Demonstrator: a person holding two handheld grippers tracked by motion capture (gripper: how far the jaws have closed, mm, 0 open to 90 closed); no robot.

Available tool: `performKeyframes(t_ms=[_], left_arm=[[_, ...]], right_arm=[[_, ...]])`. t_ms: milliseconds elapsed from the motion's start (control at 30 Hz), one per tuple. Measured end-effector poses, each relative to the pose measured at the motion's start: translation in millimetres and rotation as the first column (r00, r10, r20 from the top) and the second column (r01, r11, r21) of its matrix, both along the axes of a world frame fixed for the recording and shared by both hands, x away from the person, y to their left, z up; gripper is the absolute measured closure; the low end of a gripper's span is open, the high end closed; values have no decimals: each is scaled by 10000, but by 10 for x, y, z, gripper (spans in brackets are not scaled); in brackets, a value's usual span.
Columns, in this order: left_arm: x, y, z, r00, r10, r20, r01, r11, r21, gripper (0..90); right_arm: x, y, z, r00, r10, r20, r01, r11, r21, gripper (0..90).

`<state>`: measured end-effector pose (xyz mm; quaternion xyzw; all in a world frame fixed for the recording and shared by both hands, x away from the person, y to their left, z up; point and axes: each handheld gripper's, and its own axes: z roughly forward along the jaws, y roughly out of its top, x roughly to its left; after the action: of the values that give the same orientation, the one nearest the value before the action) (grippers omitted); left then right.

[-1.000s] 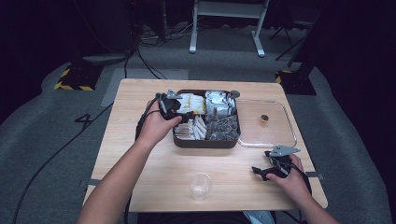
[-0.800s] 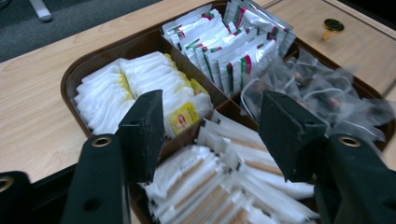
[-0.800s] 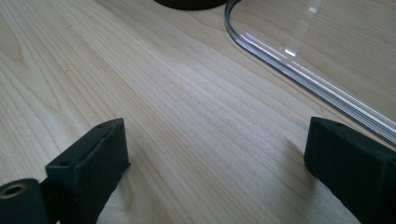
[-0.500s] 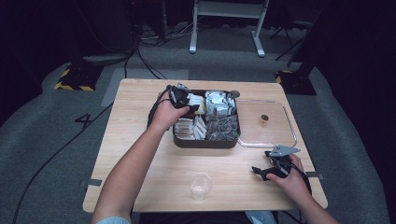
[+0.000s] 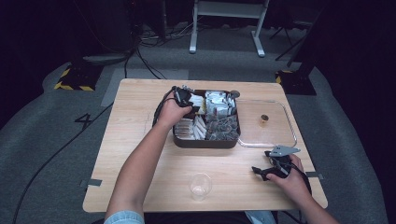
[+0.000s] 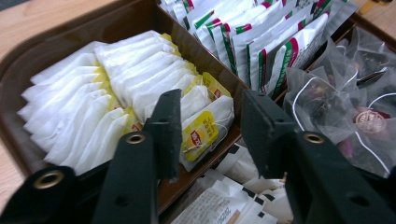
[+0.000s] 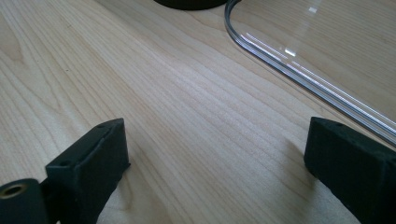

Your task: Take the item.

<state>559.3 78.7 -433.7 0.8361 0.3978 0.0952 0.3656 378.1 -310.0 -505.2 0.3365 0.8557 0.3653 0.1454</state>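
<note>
Left gripper point(image 6: 208, 121) over the tea box, jaws around a yellow-tag tea bag point(image 6: 205, 126).

Jaws have just been closing but the pads don't press yet, so it's open w/ the bag in the gap. The bag stands on its edge at the near end of its row, in the box's point(image 5: 205, 142) far-left part; its long side runs up-down and the yellow tag faces the camera. White tea bags point(image 6: 93, 107) pack tight behind it. Striped packets point(image 6: 261, 42) and see-thru mesh bags point(image 6: 345, 102) sit beside it, past the dividers. Right gripper point(image 7: 215, 158) rests wide open on the table point(image 5: 140, 140), nothing in it, near the clear lid point(image 7: 327, 56). Plastic cup point(image 5: 200, 185) stands well apart.
</note>
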Motion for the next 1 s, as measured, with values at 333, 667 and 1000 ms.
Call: performKeyframes(t_ms=[333,667,1000], left_arm=[[107,-52,-102,9994,-5,-350,19,9993,386,722],[142,-72,-162,9989,55,-460,-25,9979,650,734],[151,-57,-129,9996,129,-243,-111,9973,723,700]], right_arm=[[0,0,0,10000,2,1,-2,10000,1,64],[0,0,0,10000,0,0,0,10000,3,64],[0,0,0,10000,2,3,-2,10000,-2,64]])
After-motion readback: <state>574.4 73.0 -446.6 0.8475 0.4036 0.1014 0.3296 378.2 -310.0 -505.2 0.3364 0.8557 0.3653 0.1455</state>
